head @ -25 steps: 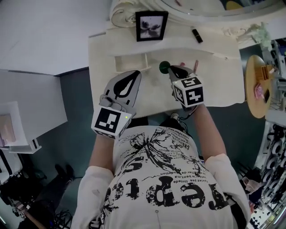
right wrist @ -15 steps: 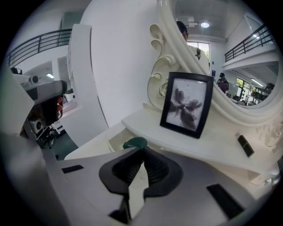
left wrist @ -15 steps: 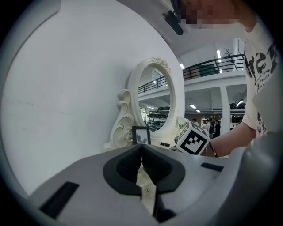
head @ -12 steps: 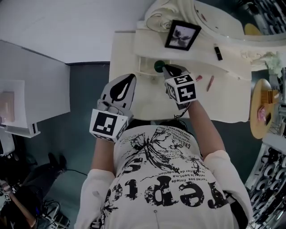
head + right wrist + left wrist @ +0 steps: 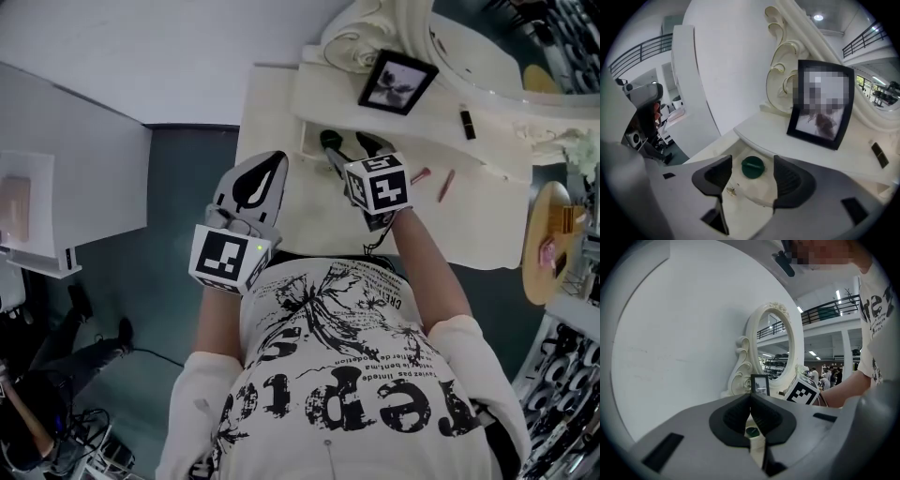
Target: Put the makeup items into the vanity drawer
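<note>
A round dark green compact (image 5: 753,167) lies on the floor of the open vanity drawer (image 5: 740,194), just beyond my right gripper (image 5: 752,174). That gripper's jaws are opening; the compact sits in the gap ahead of them with no pad touching it. In the head view the right gripper (image 5: 345,150) reaches into the drawer (image 5: 309,148) on the vanity top. My left gripper (image 5: 255,184) hovers to the left of it, over the table's front edge, shut and empty. Two pink makeup sticks (image 5: 419,174) and a black lipstick (image 5: 466,119) lie on the vanity.
A black picture frame (image 5: 398,82) leans on the raised shelf beneath the ornate oval mirror (image 5: 776,352). A small gold handle (image 5: 731,190) sits on the drawer. A round wooden stool (image 5: 548,239) stands at the right, a white cabinet (image 5: 56,187) at the left.
My right gripper carried the green compact left into the drawer and its jaws spread apart, leaving the compact lying there. The left gripper stayed shut and barely moved.
</note>
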